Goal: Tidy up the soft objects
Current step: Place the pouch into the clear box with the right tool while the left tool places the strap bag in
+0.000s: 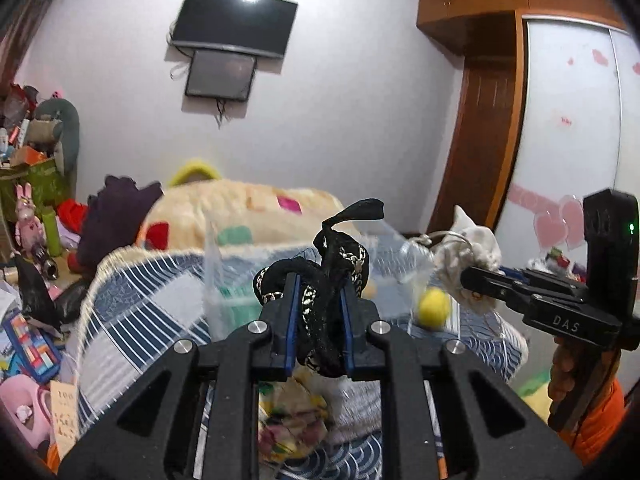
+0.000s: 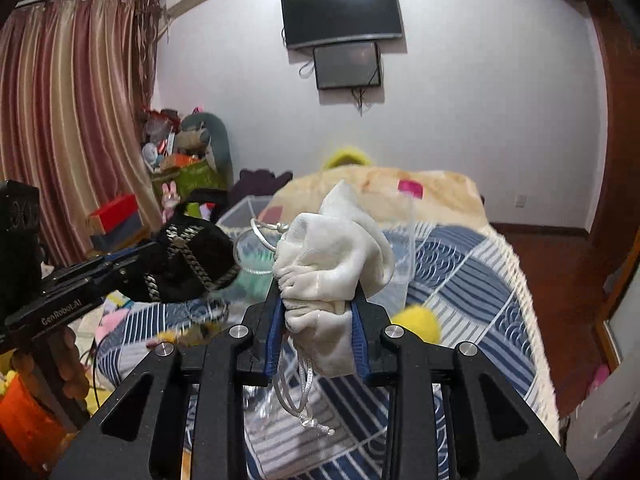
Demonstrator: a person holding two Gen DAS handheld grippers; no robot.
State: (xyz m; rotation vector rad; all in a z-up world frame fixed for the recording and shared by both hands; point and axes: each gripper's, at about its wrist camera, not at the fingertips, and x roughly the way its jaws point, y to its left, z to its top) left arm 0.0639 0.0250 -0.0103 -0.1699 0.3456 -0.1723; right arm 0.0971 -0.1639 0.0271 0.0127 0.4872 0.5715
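The black pouch (image 1: 320, 280) is a crumpled dark fabric bundle crossed by a silver-and-gold chain, one strap end sticking up. The left hand-held gripper (image 1: 319, 308) is clenched on it, blue pads pressing both sides, holding it in the air above the bed (image 1: 152, 292). The white pouch (image 2: 332, 264) is soft, creamy velvet, gathered at the neck, its pale drawstring (image 2: 300, 396) dangling in loops. The right hand-held gripper (image 2: 318, 312) grasps it at the gathered part, also above the bed. A clear box (image 1: 224, 280) and a yellow ball (image 1: 434, 306) lie on the striped blue bedspread beyond.
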